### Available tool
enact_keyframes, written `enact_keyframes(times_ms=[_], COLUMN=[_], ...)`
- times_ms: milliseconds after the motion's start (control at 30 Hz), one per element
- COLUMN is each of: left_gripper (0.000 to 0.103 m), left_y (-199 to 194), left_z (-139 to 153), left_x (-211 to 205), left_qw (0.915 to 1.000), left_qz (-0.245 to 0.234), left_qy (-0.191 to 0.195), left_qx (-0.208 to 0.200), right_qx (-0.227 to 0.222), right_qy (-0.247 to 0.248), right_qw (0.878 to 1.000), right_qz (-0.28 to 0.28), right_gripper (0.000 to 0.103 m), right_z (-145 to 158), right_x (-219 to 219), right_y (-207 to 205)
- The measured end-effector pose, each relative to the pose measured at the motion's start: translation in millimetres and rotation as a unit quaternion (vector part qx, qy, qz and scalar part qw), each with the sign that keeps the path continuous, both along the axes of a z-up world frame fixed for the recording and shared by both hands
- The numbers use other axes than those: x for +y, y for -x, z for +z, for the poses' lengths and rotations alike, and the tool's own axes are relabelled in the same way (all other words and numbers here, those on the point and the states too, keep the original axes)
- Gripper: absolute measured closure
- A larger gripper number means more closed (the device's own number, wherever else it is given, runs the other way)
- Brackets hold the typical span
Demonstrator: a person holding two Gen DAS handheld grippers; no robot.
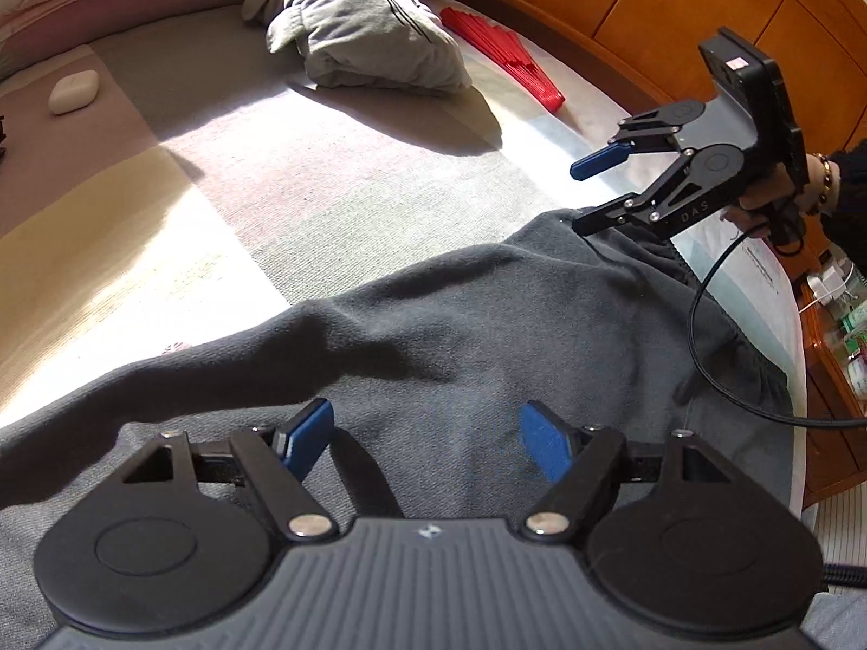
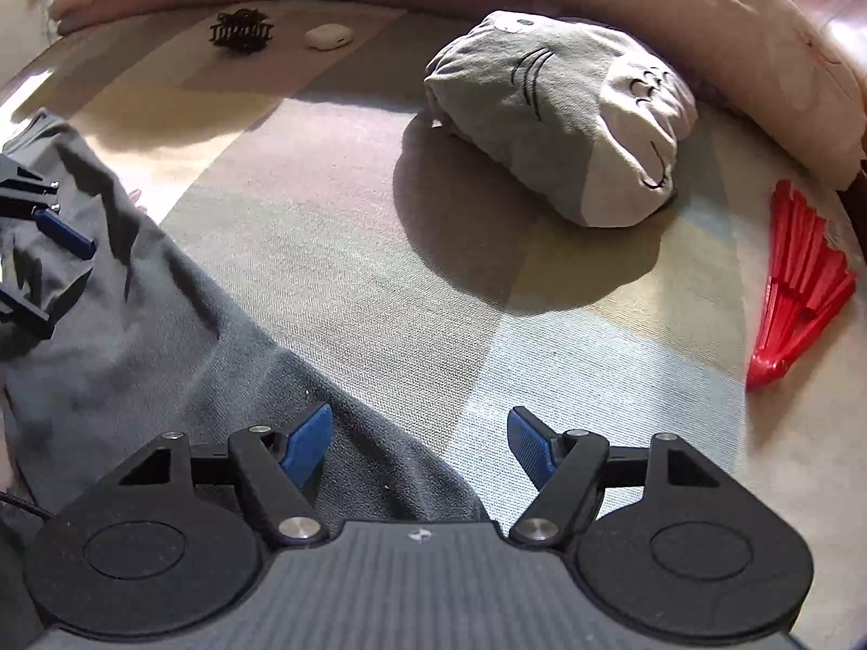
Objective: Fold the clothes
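A dark grey garment (image 1: 487, 336) lies spread on the bed, one long part running off to the left. My left gripper (image 1: 428, 439) hovers just above its middle, open, with nothing between the blue pads. The right gripper (image 1: 582, 195), held by a hand at the right, is open over the garment's far corner by the waistband. In the right wrist view my right gripper (image 2: 420, 441) stands open over the edge of the grey garment (image 2: 135, 336), its left pad above cloth and its right pad above the sheet. The left gripper (image 2: 43, 265) shows at the left edge.
A grey cat-face plush cushion (image 2: 563, 114) lies on the bedsheet (image 2: 336, 249) beyond the garment. A red folding fan (image 2: 796, 281) lies to the right. A white earbud case (image 2: 328, 35) and black hair clip (image 2: 241, 30) sit far back. A wooden headboard (image 1: 677, 11) borders the bed.
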State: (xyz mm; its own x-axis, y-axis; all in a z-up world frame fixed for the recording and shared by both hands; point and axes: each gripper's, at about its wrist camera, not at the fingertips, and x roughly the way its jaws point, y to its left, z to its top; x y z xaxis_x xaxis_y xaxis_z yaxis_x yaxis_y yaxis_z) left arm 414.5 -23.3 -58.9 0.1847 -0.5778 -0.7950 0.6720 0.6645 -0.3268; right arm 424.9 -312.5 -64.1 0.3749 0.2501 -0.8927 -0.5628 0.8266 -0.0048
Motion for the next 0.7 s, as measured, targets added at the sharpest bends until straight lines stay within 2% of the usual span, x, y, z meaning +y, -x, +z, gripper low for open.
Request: enact_keyframes(times_ms=[67,167,200,233,300,367,467,533,600,667,700], left_gripper=[0.027,0.027,0.027,0.027,0.027,0.028,0.028,0.028,0.028,0.027,0.027], left_y=[1.2,1.4,0.9,0.2,-1.3,-2.3,-3.9,-4.5,-2.6,-2.4,-3.1], left_z=[0.3,0.1,-0.8,-2.2,-4.0,-0.5,4.8,7.7,6.3,-1.0,-7.0], left_x=[-5.9,-13.2,-14.7,-16.1,-18.1,-16.4,-13.8,-13.7,-21.9,-32.1,-37.5], left_qw=[1.0000,1.0000,1.0000,0.9998,0.9991,0.9992,0.9992,0.9994,0.9997,0.9994,0.9989], left_qz=[-0.004,-0.007,-0.005,0.000,0.009,0.012,0.018,0.018,0.000,-0.010,-0.007], left_qy=[0.000,-0.001,-0.006,-0.019,-0.040,-0.036,-0.031,-0.026,-0.020,-0.031,-0.046], left_qx=[-0.001,0.000,-0.002,-0.006,-0.014,-0.015,-0.016,-0.017,-0.015,-0.011,-0.011], right_qx=[0.031,0.051,0.052,0.052,0.034,0.021,0.023,0.030,0.049,0.073,0.076], right_qy=[-0.005,-0.006,-0.007,-0.006,0.011,0.027,-0.026,-0.088,-0.129,-0.145,-0.137], right_qw=[0.999,0.996,0.997,0.997,0.999,0.998,0.993,0.987,0.983,0.981,0.983], right_qz=[0.038,0.070,0.061,0.048,-0.002,-0.053,-0.117,-0.130,-0.125,-0.107,-0.096], right_gripper=[0.028,0.048,0.081,0.097,0.099,0.102,0.095,0.088,0.082,0.080,0.080], right_z=[-12.9,-18.3,-15.4,-13.2,-14.1,-14.7,3.5,18.4,20.6,10.2,2.5], right_x=[-1.4,1.0,0.1,-1.6,-10.8,-21.0,-34.1,-31.8,-16.8,7.7,22.1], right_y=[-5.8,-7.8,-9.2,-10.6,-11.9,-11.1,2.8,20.7,33.5,36.8,36.4])
